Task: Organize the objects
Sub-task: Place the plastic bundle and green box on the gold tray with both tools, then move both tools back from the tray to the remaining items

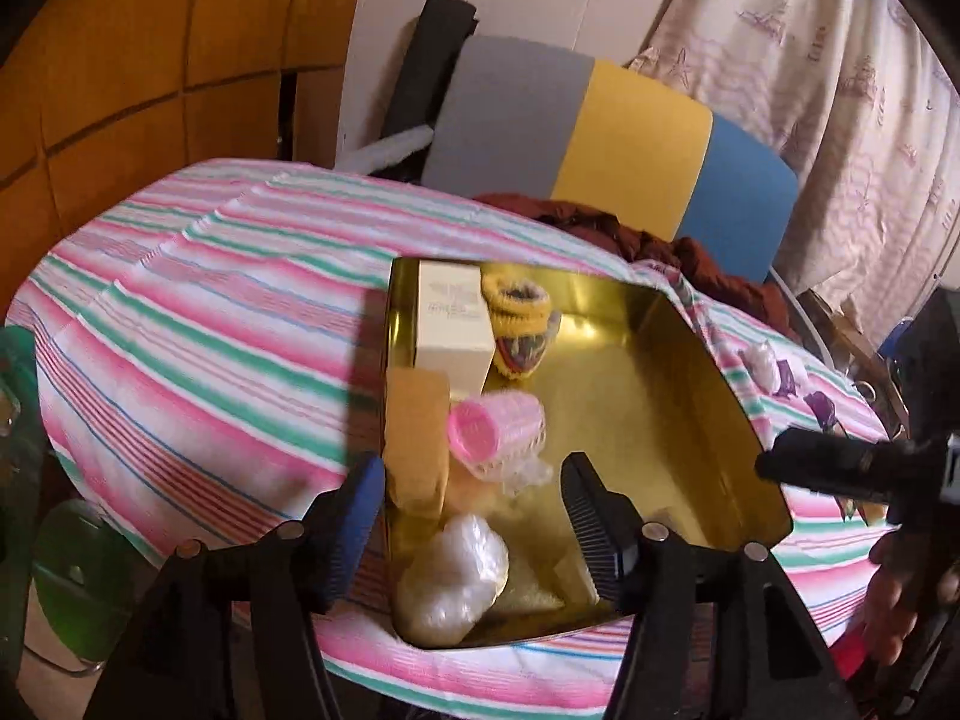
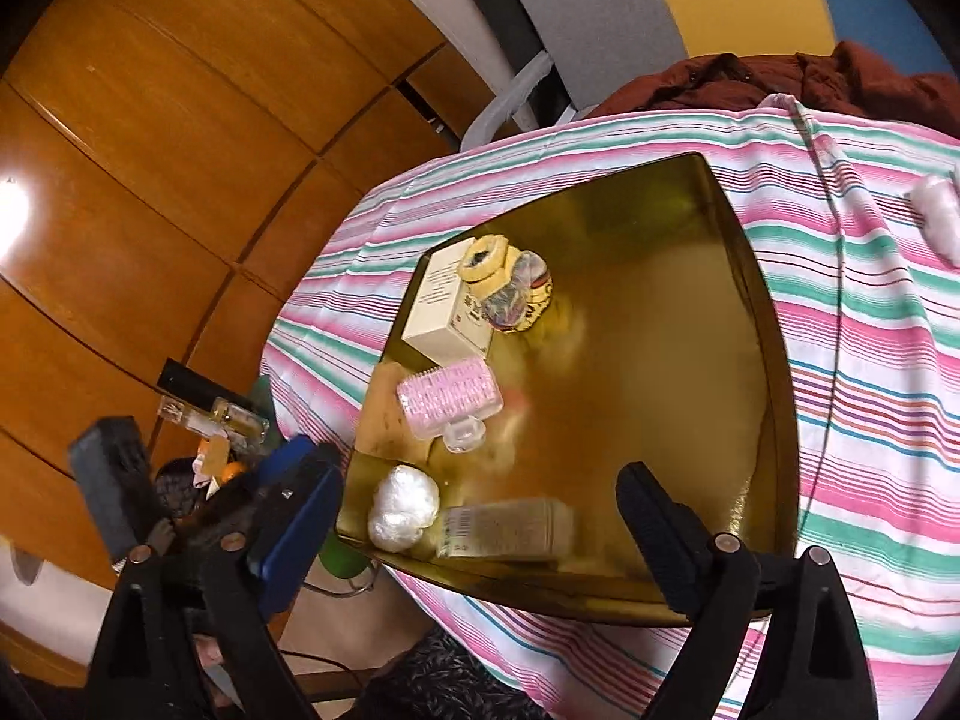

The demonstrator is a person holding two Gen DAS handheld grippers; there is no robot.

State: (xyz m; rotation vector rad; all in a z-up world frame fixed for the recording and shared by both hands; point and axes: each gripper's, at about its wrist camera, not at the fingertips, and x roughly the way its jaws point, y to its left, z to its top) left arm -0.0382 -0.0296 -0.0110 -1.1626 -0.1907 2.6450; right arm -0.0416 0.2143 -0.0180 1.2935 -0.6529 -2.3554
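Two hand-held grippers hang wide open and hold nothing: the left hand-held gripper (image 1: 471, 516) and the right hand-held gripper (image 2: 480, 516). Both hover over the near edge of the gold tin (image 2: 774, 360) on the striped tabletop (image 2: 870, 360). The small things line its left wall. Farther off, a white bundle (image 2: 936, 222) lies on the tabletop's right side, nearer the right one.
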